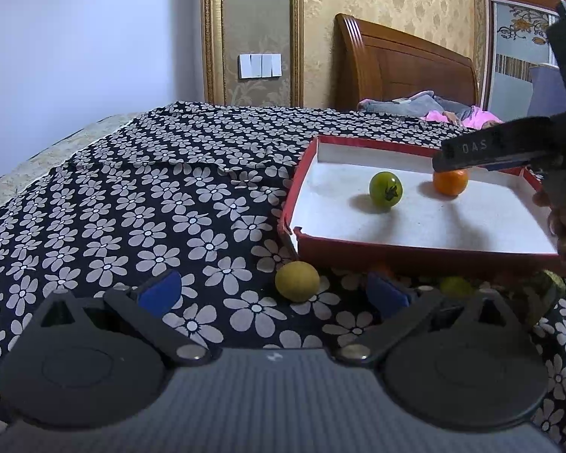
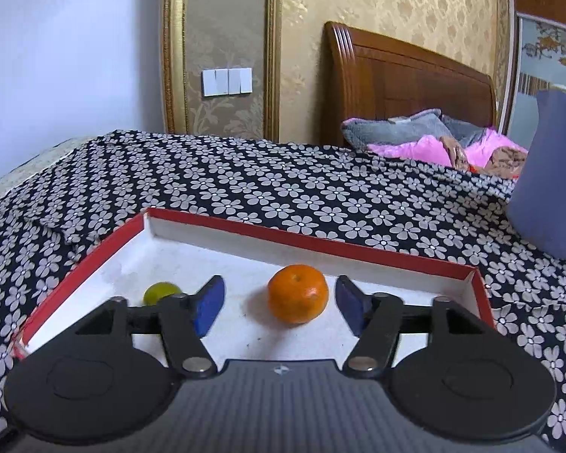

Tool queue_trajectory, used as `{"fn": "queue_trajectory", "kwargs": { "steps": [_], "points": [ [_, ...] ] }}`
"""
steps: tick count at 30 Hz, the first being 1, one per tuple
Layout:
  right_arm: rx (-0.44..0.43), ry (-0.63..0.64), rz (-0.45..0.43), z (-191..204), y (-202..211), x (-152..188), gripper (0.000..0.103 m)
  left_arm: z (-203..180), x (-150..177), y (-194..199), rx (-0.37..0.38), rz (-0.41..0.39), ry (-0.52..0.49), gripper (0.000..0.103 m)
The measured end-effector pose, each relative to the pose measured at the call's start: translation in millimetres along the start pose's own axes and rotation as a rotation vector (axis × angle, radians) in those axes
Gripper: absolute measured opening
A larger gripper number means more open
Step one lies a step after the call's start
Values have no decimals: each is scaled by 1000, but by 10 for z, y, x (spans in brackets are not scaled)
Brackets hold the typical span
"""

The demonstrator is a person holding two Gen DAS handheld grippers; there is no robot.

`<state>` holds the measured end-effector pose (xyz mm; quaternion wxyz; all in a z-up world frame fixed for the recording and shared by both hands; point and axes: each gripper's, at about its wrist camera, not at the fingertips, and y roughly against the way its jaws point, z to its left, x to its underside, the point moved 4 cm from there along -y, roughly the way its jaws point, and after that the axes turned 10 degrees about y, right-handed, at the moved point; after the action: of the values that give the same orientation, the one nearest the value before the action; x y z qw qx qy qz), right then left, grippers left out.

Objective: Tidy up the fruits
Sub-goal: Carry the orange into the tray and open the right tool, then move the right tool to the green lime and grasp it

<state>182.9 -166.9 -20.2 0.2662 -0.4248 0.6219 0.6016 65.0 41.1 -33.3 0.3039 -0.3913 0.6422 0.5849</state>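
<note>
The surface is a counter covered with a black cloth with white flowers (image 2: 283, 188), and on it stands a shallow red box with a white inside (image 2: 396, 258), which serves as the place where the fruits are gathered. In this box the orange mandarin (image 2: 298, 293) sits on the white floor, between the blue pads of the right gripper (image 2: 279, 305); the jaws stand apart and the pads do not touch the fruit on either side, so it seems to be released. A green tomato (image 1: 385, 189) also lies in the box, a little apart from the mandarin. To finish this step well, the right gripper should draw straight back and a little up, without brushing the round fruit, because it may roll easily. The left gripper (image 1: 273, 294) waits with its jaws wide apart and empty, in front of the box, near a yellow-green fruit (image 1: 297, 281) that lies on the cloth just outside the near wall; more fruits show there only in part. The only writing is "OAS" on the right gripper's dark finger, in the left wrist view.
</note>
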Motion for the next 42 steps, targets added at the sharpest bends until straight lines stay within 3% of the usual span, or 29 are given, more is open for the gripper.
{"fn": "queue_trajectory", "kwargs": {
  "steps": [19, 22, 32, 42],
  "points": [
    [-49, 9, -68, 50, 586, 223, 76, -53, 26, 20, 4, -7, -17, 103],
    [-52, -26, -98, -4, 752, 314, 84, -47, 26, 11, 0, -5, -14, 103],
    [8, -76, -170, -206, 1239, 646, 84, -25, 17, -9, -6, -4, -10, 103],
    [12, -133, -151, -295, 1447, 1052, 84, 20, 33, 1, -7, 0, 8, 103]
  ]
}}
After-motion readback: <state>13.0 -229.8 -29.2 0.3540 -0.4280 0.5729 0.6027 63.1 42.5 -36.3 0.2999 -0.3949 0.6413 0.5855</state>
